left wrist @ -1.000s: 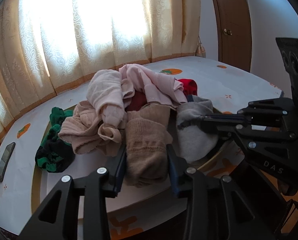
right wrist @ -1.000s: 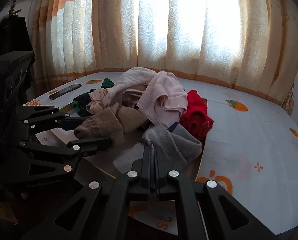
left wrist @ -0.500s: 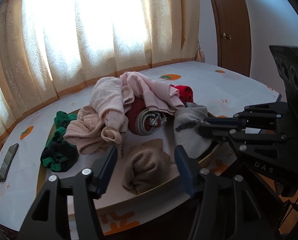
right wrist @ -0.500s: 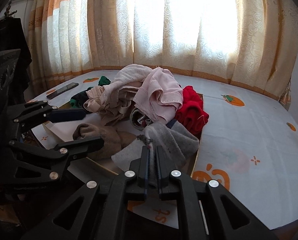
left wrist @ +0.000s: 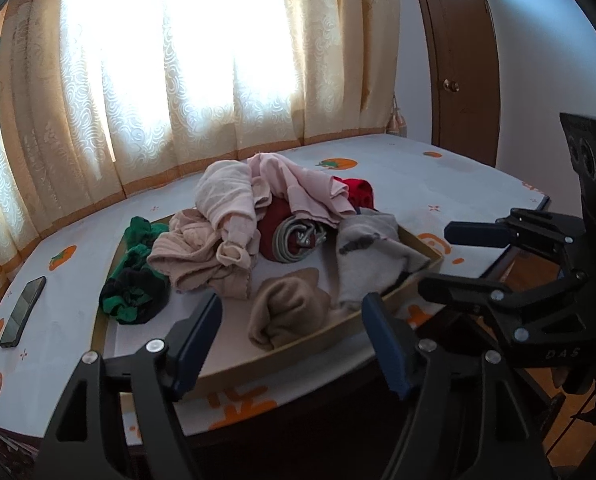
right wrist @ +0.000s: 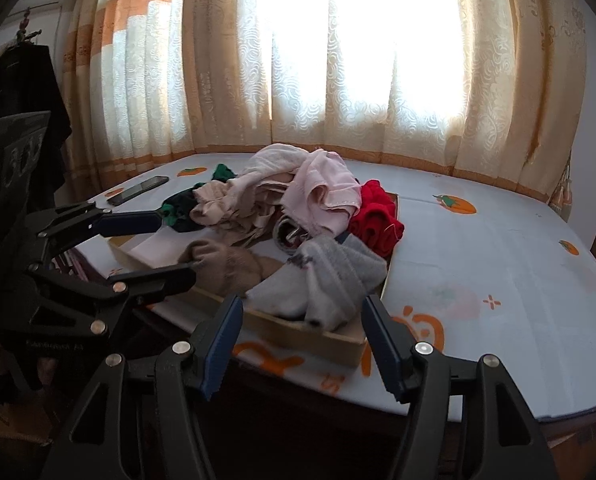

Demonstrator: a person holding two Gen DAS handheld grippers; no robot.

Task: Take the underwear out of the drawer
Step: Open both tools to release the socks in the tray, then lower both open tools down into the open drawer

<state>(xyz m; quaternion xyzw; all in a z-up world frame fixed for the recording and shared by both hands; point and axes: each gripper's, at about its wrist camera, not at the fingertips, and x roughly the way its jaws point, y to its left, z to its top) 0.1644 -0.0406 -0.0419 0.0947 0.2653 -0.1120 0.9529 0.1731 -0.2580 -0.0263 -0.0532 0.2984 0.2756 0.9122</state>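
Note:
A shallow wooden drawer (left wrist: 298,344) (right wrist: 298,328) lies on the bed, heaped with underwear. A rolled tan piece (left wrist: 286,308) (right wrist: 226,264) rests at its front. A grey piece (left wrist: 369,256) (right wrist: 325,276) drapes over the front corner. My left gripper (left wrist: 292,304) (right wrist: 174,246) hovers just short of the tan piece; its jaws are opening and touch nothing. My right gripper (right wrist: 303,308) (left wrist: 435,258) stands before the grey piece, its jaws also opening and clear of the cloth.
Pink and beige garments (left wrist: 258,192) pile up in the drawer's middle, with a red one (right wrist: 373,216) behind and a green-and-black one (left wrist: 134,280) at the left. A phone (left wrist: 22,316) lies on the patterned sheet. Curtains hang behind the bed. A wooden door (left wrist: 453,60) stands at the right.
The left gripper let go of the tan piece, which now lies in the drawer's front. The right gripper opened off the grey piece. Both grippers drew back from the pile.

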